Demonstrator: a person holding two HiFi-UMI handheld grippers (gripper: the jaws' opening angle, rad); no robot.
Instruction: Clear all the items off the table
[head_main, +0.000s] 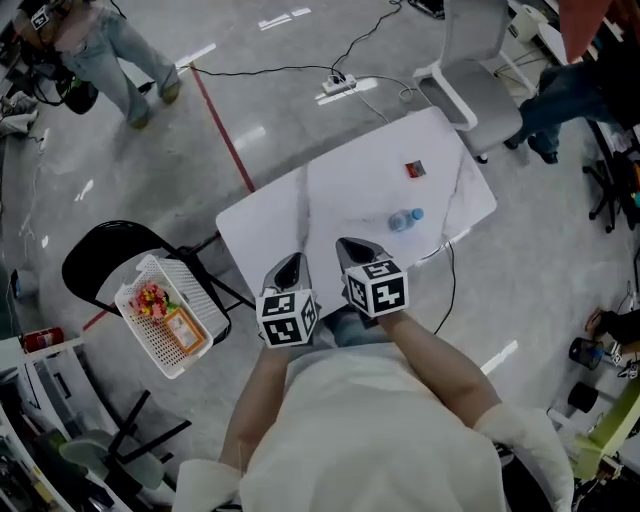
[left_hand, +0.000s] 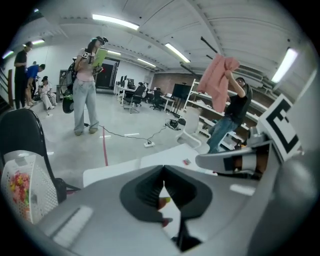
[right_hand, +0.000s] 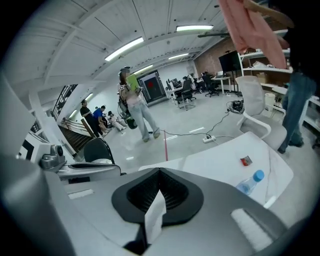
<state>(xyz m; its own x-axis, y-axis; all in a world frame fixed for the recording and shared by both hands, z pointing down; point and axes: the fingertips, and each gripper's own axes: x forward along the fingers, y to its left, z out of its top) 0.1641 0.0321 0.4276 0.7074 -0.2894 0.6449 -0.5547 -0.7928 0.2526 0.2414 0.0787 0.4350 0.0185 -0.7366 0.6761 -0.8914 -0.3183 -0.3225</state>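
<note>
1. Your left gripper (left_hand: 163, 171) hovers over the near edge of the table (head_main: 330, 190), its jaws brought together at the tips. A small reddish and yellow-green scrap shows in the gap behind them, too small to identify.
2. Your right gripper (right_hand: 159, 174), just beside the left one over that same table edge, is clamped on a white slip (right_hand: 154, 217) standing between its pads.
3. A clear water bottle (head_main: 405, 219) with a blue cap lies on the table's right part, well apart from both grippers.
4. A small red packet (head_main: 415, 169) lies on the table beyond the bottle.
5. Left of the table, a white basket (head_main: 188, 288) with colourful items rests on a black chair (head_main: 100, 258).
</note>
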